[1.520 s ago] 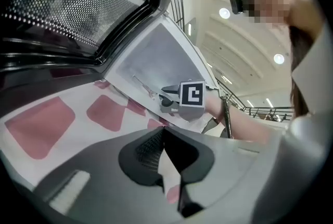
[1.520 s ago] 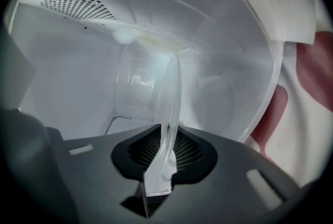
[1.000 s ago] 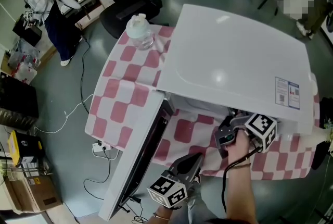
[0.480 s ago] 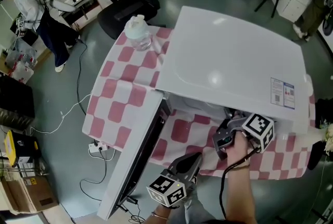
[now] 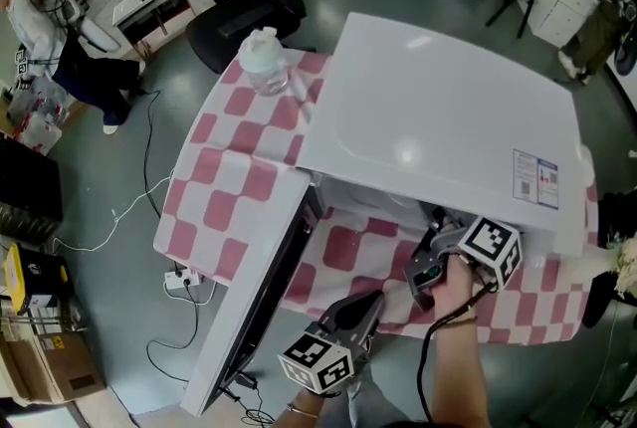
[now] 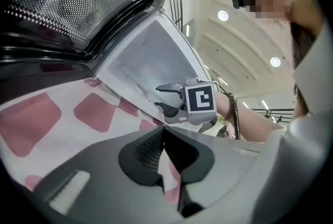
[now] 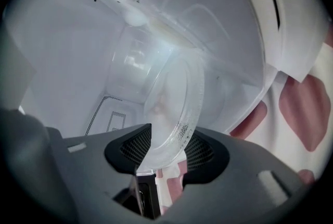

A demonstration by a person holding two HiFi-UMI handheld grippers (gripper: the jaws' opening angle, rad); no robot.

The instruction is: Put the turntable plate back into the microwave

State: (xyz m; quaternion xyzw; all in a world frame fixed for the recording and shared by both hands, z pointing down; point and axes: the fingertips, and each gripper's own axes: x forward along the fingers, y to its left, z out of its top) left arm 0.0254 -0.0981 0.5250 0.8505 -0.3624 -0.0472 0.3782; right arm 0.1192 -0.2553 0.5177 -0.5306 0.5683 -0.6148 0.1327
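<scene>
The white microwave (image 5: 438, 107) stands on a pink-checked tablecloth with its door (image 5: 264, 307) swung open to the left. In the right gripper view the clear glass turntable plate (image 7: 174, 103) is inside the white cavity, its rim between the jaws of my right gripper (image 7: 169, 152). Those jaws stand wide apart and do not press on the plate. The left gripper view shows the right gripper (image 6: 162, 99) reaching into the cavity mouth with its fingers spread. My left gripper (image 6: 165, 145) is shut and empty, hanging in front of the table beside the door (image 5: 370, 305).
A clear plastic bottle (image 5: 267, 63) sits at the table's far left corner. An office chair (image 5: 249, 8) stands behind the table. A power strip with cables (image 5: 179, 279) lies on the floor to the left. A person (image 5: 50, 28) is at a desk far left.
Both grippers have stayed almost in place at the microwave's mouth. The person at the far left has moved a little further away.
</scene>
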